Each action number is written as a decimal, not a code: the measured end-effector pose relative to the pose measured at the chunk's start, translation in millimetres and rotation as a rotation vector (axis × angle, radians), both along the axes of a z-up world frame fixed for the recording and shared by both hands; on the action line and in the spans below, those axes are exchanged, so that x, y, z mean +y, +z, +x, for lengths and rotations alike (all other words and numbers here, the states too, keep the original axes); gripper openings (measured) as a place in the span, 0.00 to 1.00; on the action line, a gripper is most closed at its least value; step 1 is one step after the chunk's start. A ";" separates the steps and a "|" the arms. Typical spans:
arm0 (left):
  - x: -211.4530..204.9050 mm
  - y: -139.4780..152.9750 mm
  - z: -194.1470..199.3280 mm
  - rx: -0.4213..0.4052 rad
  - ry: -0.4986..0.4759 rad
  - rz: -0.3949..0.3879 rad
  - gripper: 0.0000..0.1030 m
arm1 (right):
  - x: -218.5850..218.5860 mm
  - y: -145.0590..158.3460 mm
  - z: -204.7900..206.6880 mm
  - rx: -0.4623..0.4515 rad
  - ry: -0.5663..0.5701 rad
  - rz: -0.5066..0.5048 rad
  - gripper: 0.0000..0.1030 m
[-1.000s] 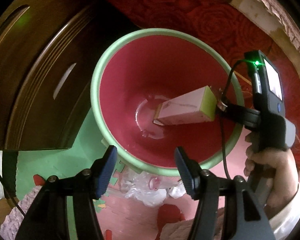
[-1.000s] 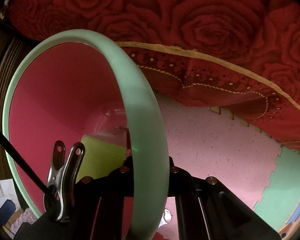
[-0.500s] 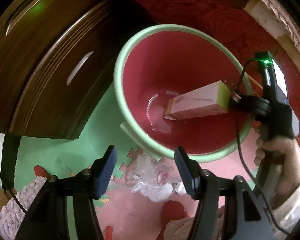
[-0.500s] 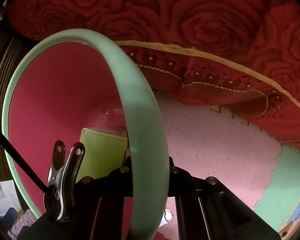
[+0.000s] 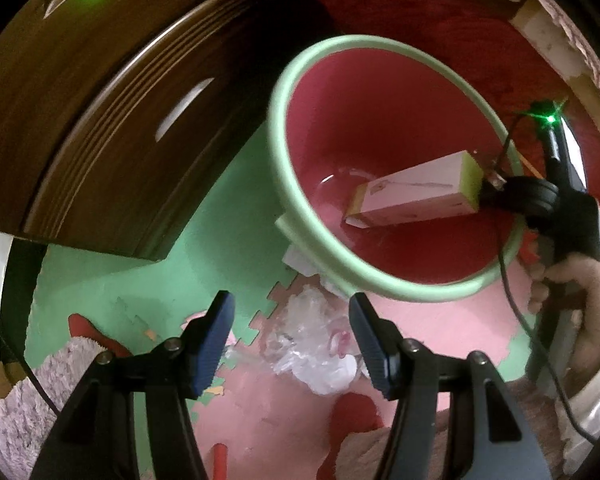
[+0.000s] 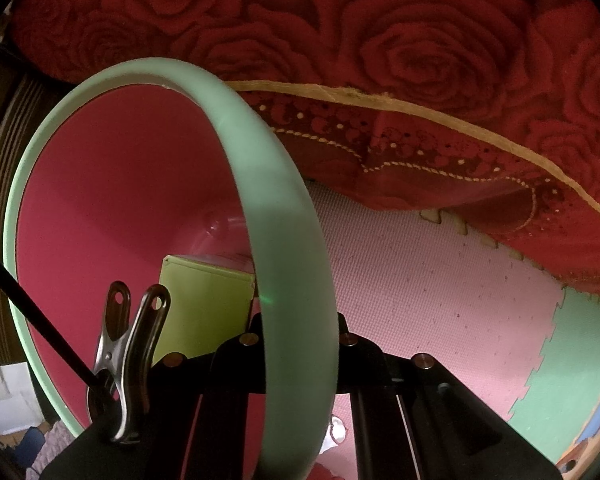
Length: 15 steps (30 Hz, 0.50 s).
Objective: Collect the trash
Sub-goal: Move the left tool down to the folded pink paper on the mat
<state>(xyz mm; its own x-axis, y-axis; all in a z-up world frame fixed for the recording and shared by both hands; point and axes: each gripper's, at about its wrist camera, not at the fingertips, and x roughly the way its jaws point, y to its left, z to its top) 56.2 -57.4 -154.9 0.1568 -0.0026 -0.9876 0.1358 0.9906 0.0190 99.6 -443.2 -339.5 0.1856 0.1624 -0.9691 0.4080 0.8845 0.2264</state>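
Your left gripper (image 5: pixel 290 340) points down with its jaws apart and nothing between them, right over a crumpled clear plastic wrapper (image 5: pixel 314 346) lying on the pink and green foam mat (image 5: pixel 100 280) just beside the bucket. Your right gripper (image 6: pixel 298 322) is clamped together on the green rim of the red bucket (image 6: pixel 288 216), holding it. A pink and yellow-green carton (image 5: pixel 416 196) lies inside the bucket (image 5: pixel 380 120).

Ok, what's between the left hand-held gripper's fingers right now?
Crumpled clear plastic wrap lies on the foam mat below the open left hand-held gripper, per left wrist view.
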 end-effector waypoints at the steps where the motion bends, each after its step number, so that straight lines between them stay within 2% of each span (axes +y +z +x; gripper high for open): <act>1: 1.9 -1.2 -0.7 0.001 0.005 0.007 0.61 | 0.5 -0.3 0.1 0.002 -0.005 -0.002 0.09; 7: 38.7 -14.9 -6.5 0.026 0.074 0.051 0.61 | 1.1 -1.2 -0.4 0.006 -0.021 -0.006 0.09; 12: 61.5 -41.4 -6.5 0.081 0.115 0.069 0.61 | 4.5 -1.0 1.4 0.013 -0.023 -0.022 0.09; 15: 66.8 -57.5 -9.0 0.113 0.129 0.052 0.61 | 4.9 -2.0 1.2 0.011 -0.012 -0.028 0.09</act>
